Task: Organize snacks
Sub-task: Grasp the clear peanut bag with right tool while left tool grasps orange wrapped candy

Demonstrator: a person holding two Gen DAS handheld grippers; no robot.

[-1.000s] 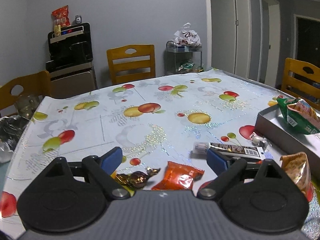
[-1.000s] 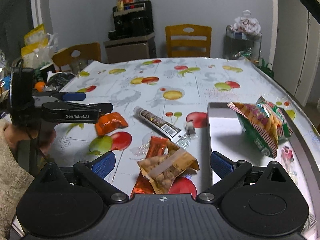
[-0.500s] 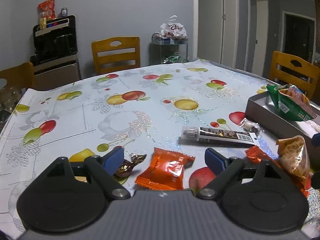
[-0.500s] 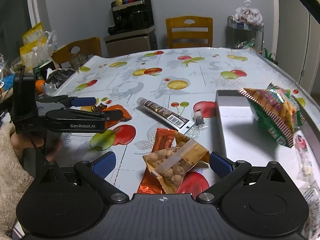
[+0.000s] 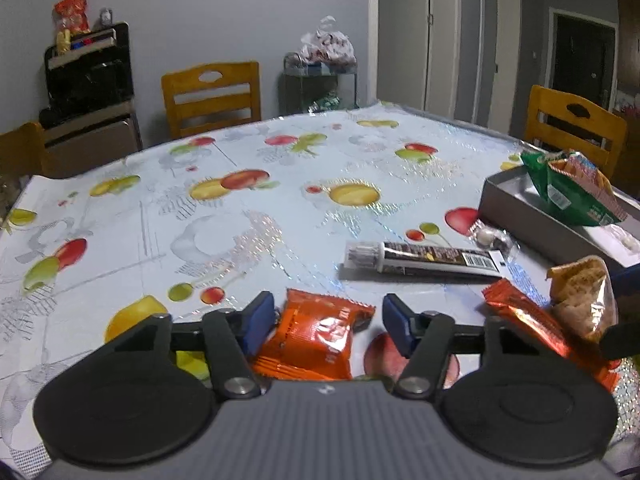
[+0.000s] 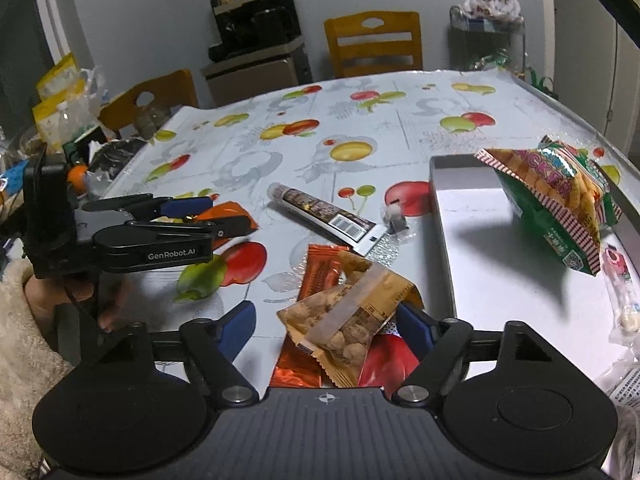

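Left tool (image 5: 326, 316): fingers spread, straddling the orange packet (image 5: 316, 340), which lies flat on the table (image 5: 240, 216) between the blue pads, not yet pinched. Right tool (image 6: 326, 326): fingers likewise apart, framing the tan nut pack (image 6: 352, 312), which rests on top of a copper bar wrapper (image 6: 320, 268) just beside the grey tray (image 6: 440, 208); nothing gripped. Tray contents: a green cracker bag (image 6: 556, 204) leaning at the far side and a small clear-wrapped sweet (image 6: 620, 292) at the right edge. Loose on the table: a dark tube (image 6: 320, 212) with barcode, lying diagonally, and a small wrapped candy (image 6: 394, 216) at its tail end, near the tray corner. Handling, by estimate: the orange packet is light, puffed foil, glossy and likely to slip or skid when squeezed; take it across the middle of the pillow, low to the table, with a gentle close so the contents are not crushed. The nut pack is light and crinkly with lumpy, firmer filling; the body below its sealed top band offers the surest hold. Risk: the wrapper beneath may drag along.
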